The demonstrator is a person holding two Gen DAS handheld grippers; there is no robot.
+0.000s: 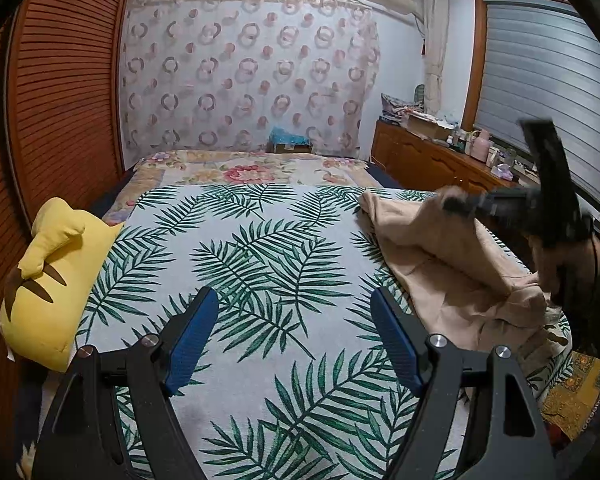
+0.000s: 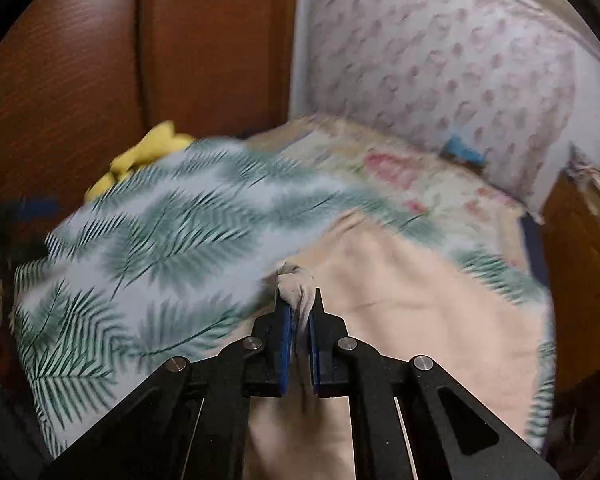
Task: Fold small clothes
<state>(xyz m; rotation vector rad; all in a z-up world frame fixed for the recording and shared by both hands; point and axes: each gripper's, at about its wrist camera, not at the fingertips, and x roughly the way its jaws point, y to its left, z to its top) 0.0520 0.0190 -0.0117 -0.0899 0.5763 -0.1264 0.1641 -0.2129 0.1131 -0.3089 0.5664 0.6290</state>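
Nearest, the left gripper point(image 1: 294, 332) hangs with its jaws released and wide, nothing between them, over the bare leaf-print spread point(image 1: 260, 248) on the bed. The right gripper point(image 2: 300, 312) is clenched on a bunched corner of the beige garment point(image 2: 412, 320); a twist of cloth sticks out past the pads.

The garment lies on the right side of the bed, partly lifted toward the right gripper and crumpled below it. Its long axis seems to run from the near right edge of the bed away toward the headboard end, with the gripped corner raised at the far end; the right wrist view is blurred, so which end is waist or hem I cannot tell.

To do this step well, I would judge: lift the pinched corner only enough to free the folds, then draw it onto the open spread so the cloth lies flat. The left gripper should take a second corner, keeping the edge taut. A yellow pillow point(image 1: 52, 276) sits by the left edge, well apart.
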